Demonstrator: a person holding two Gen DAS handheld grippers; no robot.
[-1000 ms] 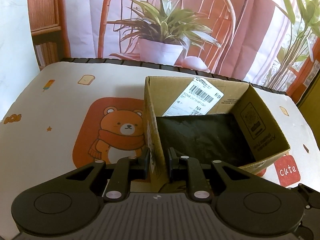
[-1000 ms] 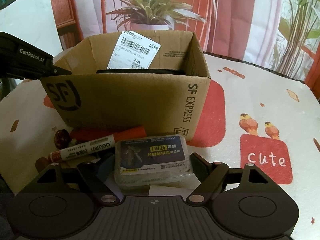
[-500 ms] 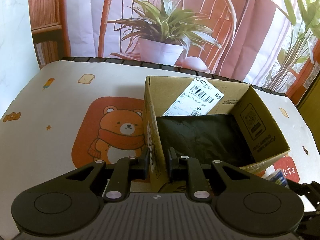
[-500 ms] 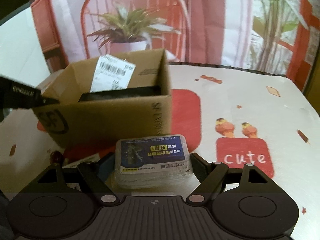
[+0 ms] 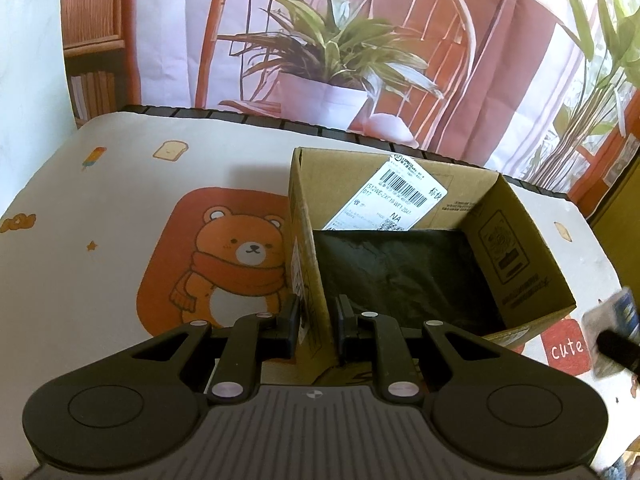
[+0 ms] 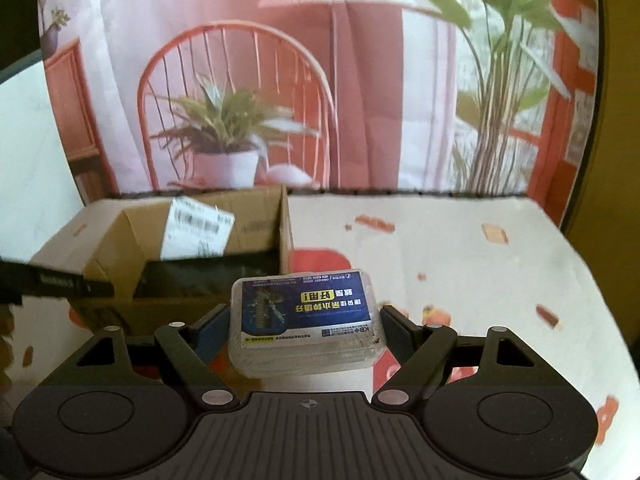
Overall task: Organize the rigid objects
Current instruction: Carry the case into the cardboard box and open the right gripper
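Cardboard wall sits between the fingers of the left gripper [image 5: 316, 322]: they are pinched on the near-left side of the open cardboard box [image 5: 520, 240], one finger outside and one inside, most likely to keep the box from sliding while something goes in. Ahead of those fingers the box interior shows a black liner [image 5: 400, 276] on the floor and a white shipping label [image 5: 390, 198] leaning on the far wall.

Further right, the right gripper [image 6: 306, 330] is clamped on a wrapped packet [image 6: 306, 316] with a blue printed face, held by its two short ends and lifted clear of the table. The box lies ahead and to the left of these fingers, so the packet probably needs to travel left and forward before release.

Beneath both is a table [image 5: 100, 260] covered in a pale cloth printed with a bear [image 5: 240, 268], toast and a red "cute" patch [image 5: 566, 346]. Beyond the table edge hangs a backdrop [image 6: 360, 80] picturing a red chair, a potted plant and a lamp.
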